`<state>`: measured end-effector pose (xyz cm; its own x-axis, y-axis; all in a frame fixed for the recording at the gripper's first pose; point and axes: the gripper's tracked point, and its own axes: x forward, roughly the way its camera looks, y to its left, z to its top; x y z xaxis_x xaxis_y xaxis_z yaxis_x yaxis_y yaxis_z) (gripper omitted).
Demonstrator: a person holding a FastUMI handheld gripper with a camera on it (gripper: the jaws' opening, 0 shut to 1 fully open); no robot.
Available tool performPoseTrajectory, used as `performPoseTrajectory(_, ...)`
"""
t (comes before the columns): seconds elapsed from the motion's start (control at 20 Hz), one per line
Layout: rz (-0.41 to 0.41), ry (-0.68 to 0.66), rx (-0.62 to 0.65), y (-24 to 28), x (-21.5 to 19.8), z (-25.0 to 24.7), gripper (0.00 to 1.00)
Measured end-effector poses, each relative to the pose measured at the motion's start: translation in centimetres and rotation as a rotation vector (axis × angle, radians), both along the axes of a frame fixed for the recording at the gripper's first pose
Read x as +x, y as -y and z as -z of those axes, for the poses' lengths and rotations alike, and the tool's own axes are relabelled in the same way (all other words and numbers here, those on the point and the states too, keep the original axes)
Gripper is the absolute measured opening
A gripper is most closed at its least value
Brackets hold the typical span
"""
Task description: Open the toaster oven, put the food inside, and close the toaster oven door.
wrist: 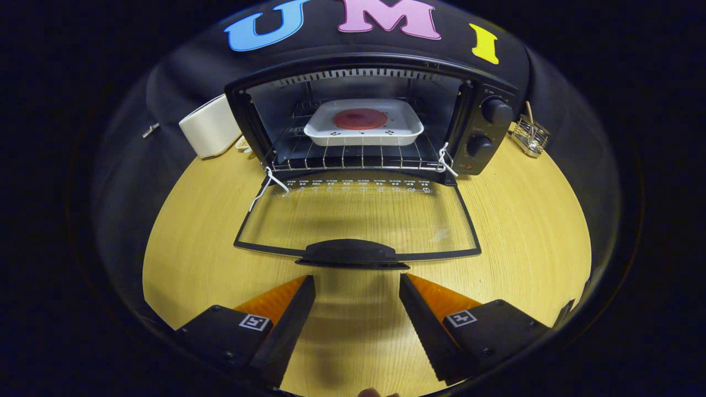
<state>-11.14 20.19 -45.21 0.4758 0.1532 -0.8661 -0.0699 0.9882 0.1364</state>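
Black cloth is hanging behind a pale wooden worktop [513, 231], and a black toaster oven [369, 121] is standing at the far side of it. Its glass door [358, 220] is lying fully open, folded down flat toward the gripper [357, 286], with the dark door handle [350, 252] sitting just ahead of the fingertips. Inside the oven, a white tray [364, 124] is resting on the wire rack [353, 157], and a round red piece of food [359, 118] is lying in the middle of the tray. Two knobs [496, 112] are showing on the oven's right-hand panel. White string [274, 181] is hanging at both front corners of the rack. A cream-coloured box [210, 131] is standing just beside the oven on its left, and a small wire holder [529, 135] is sitting near it on the right. The gripper is hovering wide open above the worktop, its fingers holding nothing and touching neither the handle nor the door.
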Motion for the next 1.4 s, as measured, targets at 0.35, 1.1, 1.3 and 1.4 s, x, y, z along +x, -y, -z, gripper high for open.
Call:
performPoseTrajectory(0.35,0.055,-0.029,-0.061,-0.1,0.8,2.2,0.97)
performPoseTrajectory(1.1,0.038,0.060,-0.011,0.3,0.7,-0.8,0.99)
performPoseTrajectory(1.3,0.042,0.109,0.015,0.4,0.9,-2.8,0.99)
performPoseTrajectory(1.4,0.042,0.147,0.025,0.5,1.2,-4.0,0.99)
